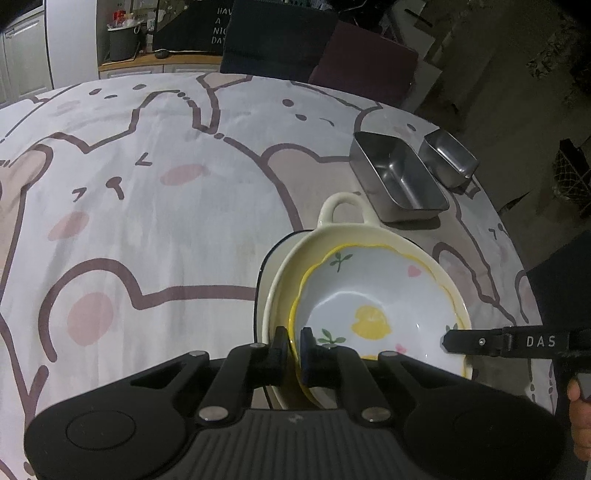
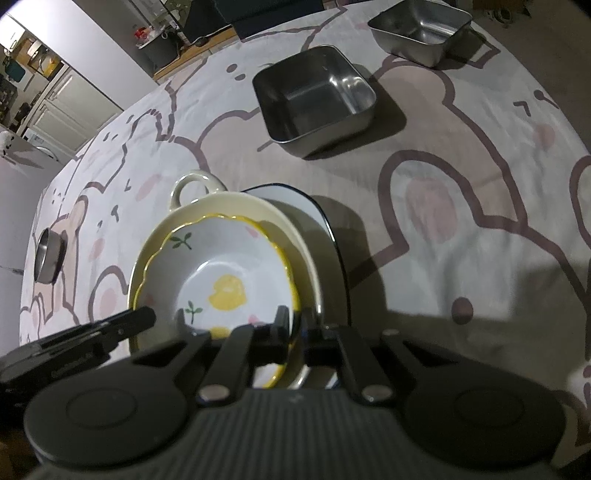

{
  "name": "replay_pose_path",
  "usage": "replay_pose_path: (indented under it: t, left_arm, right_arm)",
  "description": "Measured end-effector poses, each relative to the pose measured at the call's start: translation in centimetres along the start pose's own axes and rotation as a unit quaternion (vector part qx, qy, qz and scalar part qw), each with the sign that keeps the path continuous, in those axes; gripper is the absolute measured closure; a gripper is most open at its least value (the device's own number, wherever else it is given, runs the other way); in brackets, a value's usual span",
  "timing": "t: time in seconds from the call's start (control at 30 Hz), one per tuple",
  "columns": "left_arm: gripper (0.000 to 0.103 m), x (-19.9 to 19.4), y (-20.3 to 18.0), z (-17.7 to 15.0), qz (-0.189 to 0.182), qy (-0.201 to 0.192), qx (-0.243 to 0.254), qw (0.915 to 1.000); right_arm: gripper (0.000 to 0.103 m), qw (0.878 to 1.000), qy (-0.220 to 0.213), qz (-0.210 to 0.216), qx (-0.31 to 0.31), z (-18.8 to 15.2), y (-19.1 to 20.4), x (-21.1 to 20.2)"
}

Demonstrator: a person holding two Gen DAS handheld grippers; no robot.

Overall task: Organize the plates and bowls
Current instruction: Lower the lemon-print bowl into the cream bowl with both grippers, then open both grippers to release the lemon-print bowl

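- Clamping the near rim of the duck bowl [image 1: 369, 295], the left hand-held gripper [image 1: 294, 345] has one pad outside the wavy yellow edge and the other inside the bowl, with its jaws nearly closed on that thin rim.
- Pinching the same bowl from the opposite side, the right hand-held gripper [image 2: 293, 325] also has its jaws nearly closed on the yellow edge; in the left wrist view its black fingers [image 1: 476, 341] reach in from the right, over the bowl's rim.
- That bowl is white inside, painted with a yellow duck, green sprigs and pink hearts, and it sits nested in a cream bowl [image 2: 295, 240] with a loop handle on its far side.
- Under the cream bowl lies a white plate [image 2: 317, 210] with a dark blue rim; only its edge shows beside the stack.
- All three pieces rest stacked on the table [image 1: 166, 240], which is covered by a cloth printed with cartoon bears and rabbits.
- Beyond the stack stand two empty steel containers: a larger steel tray [image 2: 317, 99] nearer and a smaller steel tray [image 2: 421, 29] farther back, apart from each other.
- Well to the left in the right wrist view, a small round steel cup [image 2: 50, 254] sits near the table's edge.
- Part of a person's hand [image 1: 580, 421] shows at the right edge of the left wrist view.
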State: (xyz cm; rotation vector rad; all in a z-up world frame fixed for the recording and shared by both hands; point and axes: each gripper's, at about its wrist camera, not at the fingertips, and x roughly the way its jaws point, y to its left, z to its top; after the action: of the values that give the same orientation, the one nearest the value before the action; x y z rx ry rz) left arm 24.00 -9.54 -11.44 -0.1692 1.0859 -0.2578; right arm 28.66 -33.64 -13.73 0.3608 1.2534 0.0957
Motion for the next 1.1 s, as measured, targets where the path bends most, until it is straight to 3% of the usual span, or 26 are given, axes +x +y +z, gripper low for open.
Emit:
replay_pose_path:
  t: [0.63, 1.1]
  left_arm:
    - [0.096, -0.7, -0.3, -0.3, 0.005, 0.002, 0.008, 1.0]
    - [0.095, -1.9, -0.8, -0.9, 0.001, -0.002, 0.016, 0.9999]
  right_arm:
    - [0.095, 1.0, -0.005, -0.017, -0.025, -0.2, 0.7, 0.0]
    - [0.088, 0.998, -0.025, -0.018, -0.047, -1.0, 1.0, -2.2]
